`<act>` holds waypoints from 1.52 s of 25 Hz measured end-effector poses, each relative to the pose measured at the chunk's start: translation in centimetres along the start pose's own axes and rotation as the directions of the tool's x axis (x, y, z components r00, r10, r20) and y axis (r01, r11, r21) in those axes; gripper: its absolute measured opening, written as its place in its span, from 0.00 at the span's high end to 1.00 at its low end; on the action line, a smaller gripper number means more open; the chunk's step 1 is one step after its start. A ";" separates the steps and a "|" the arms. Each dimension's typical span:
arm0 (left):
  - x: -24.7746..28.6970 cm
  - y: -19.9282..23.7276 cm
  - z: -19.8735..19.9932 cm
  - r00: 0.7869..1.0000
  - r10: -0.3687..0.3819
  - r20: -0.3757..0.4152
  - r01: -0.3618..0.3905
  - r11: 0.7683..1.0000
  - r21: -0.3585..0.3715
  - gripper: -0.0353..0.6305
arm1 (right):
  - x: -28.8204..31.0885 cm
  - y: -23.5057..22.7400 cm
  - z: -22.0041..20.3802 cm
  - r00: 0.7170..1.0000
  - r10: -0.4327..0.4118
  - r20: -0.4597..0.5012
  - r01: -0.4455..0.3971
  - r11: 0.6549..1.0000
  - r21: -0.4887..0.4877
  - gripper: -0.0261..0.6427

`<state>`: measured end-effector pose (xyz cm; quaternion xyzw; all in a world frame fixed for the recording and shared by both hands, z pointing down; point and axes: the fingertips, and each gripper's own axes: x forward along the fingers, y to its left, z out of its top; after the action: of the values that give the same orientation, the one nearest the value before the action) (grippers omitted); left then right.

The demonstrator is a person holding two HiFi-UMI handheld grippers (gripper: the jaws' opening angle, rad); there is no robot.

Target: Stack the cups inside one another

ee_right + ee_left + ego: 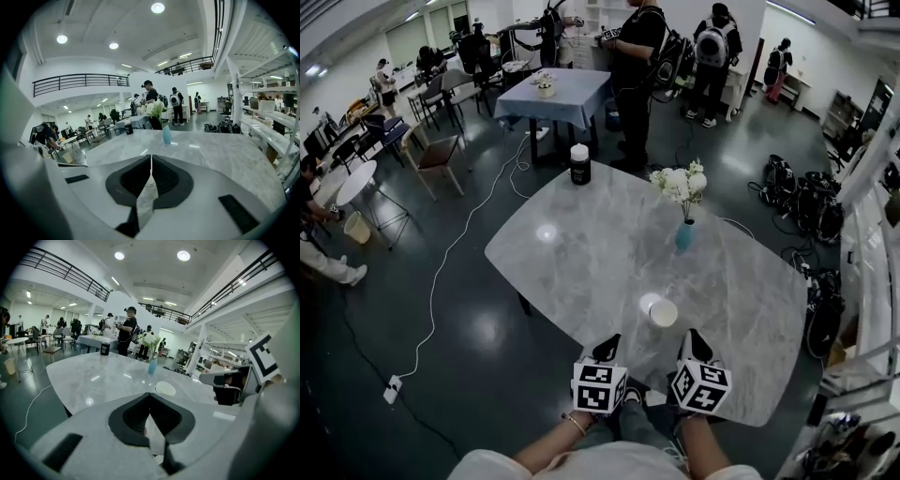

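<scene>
- White cup [662, 312] stood upright on the grey marble table [581, 253], near the person's edge, mouth up. Inside showed only white. Whether it was one cup or several nested: could not tell.
- Left gripper [607, 349] was low at the near table edge, to the left of the cup and apart from it. Its jaws were pressed together, with nothing between them.
- Right gripper [694, 345] was just to the right of the cup and nearer the person, not touching it. Its jaws were also closed tight on nothing.
- Blue vase [684, 234] stood upright further on, approx. mid-table, with white flowers [680, 183] in it.
- Dark jar [579, 164] stood at the far table edge with its white lid on; its contents were not visible.
</scene>
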<state>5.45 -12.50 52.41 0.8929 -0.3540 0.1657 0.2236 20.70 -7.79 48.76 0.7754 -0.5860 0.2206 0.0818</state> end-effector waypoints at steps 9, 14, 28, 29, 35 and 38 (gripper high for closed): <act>-0.4 -4.1 -2.1 0.996 -0.078 -0.033 0.079 0.996 0.029 0.95 | -3.9 -2.6 -1.8 0.998 -0.054 0.009 0.054 0.998 0.033 0.94; -1.2 -5.7 -2.0 0.997 -0.080 -0.013 0.081 0.995 0.051 0.95 | -5.9 -3.5 -1.7 0.998 -0.041 0.041 0.039 0.999 0.037 0.94; -6.4 -12.3 -5.7 0.999 -0.041 -0.020 0.042 0.996 0.080 0.95 | -13.0 -5.9 -4.8 0.998 0.051 0.028 -0.052 0.998 0.027 0.94; -6.4 -12.5 -5.6 0.999 -0.043 -0.014 0.044 0.995 0.085 0.95 | -13.0 -5.8 -4.7 0.998 0.055 0.035 -0.056 0.998 0.024 0.94; -6.7 -12.4 -4.4 0.999 -0.034 0.015 0.033 0.995 0.094 0.95 | -12.9 -4.7 -4.1 0.995 0.082 0.053 -0.083 0.996 0.018 0.94; -6.9 -12.1 -4.0 0.999 -0.030 0.027 0.027 0.993 0.112 0.95 | -12.7 -4.5 -4.0 0.995 0.088 0.054 -0.090 0.995 0.030 0.94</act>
<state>8.66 1.29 49.23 0.9112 -0.3346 0.1692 0.1706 21.23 6.16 47.41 0.7553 -0.6183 0.2131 0.0439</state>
